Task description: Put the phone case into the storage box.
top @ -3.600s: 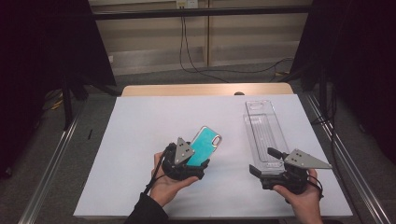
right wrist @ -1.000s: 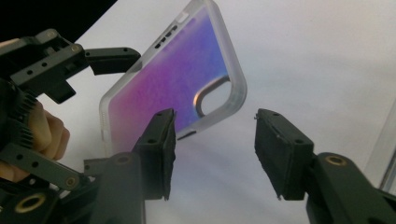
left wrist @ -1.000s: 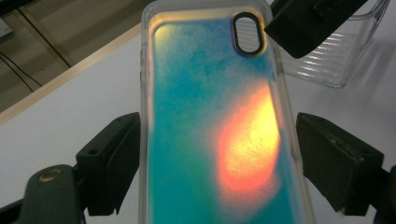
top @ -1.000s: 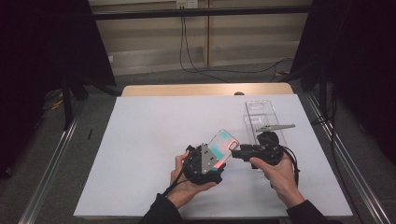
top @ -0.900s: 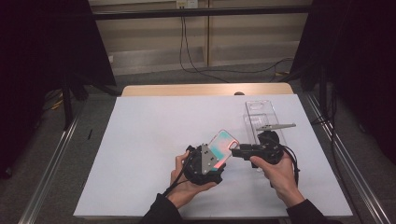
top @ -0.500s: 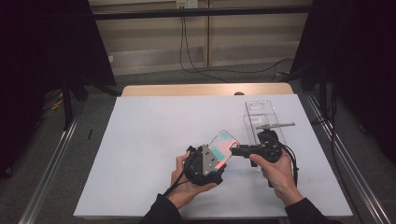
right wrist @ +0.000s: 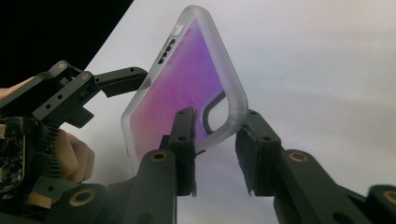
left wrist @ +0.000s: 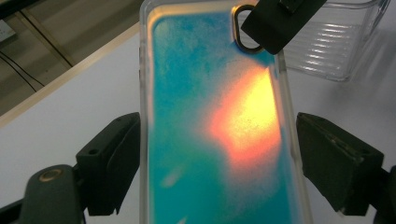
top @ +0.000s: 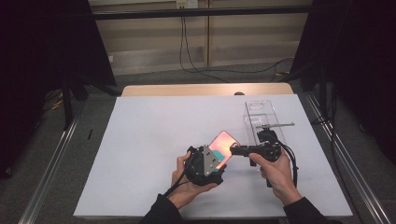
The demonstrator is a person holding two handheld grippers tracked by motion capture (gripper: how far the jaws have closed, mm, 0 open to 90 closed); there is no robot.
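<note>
In the lower middle of the high view, the left tongs pinch the long sides of an iridescent phone case, holding it tilted above the white tabletop. The right tongs reach in from the right; their jaws have just been closing around the case's corner by the camera cut-out, one jaw on each face, though firm pressing cannot be told. A clear plastic box lies at right centre.

My left gripper clamps the phone case by its long edges — my right gripper, level beside it, has just been closing on the case's corner.
</note>
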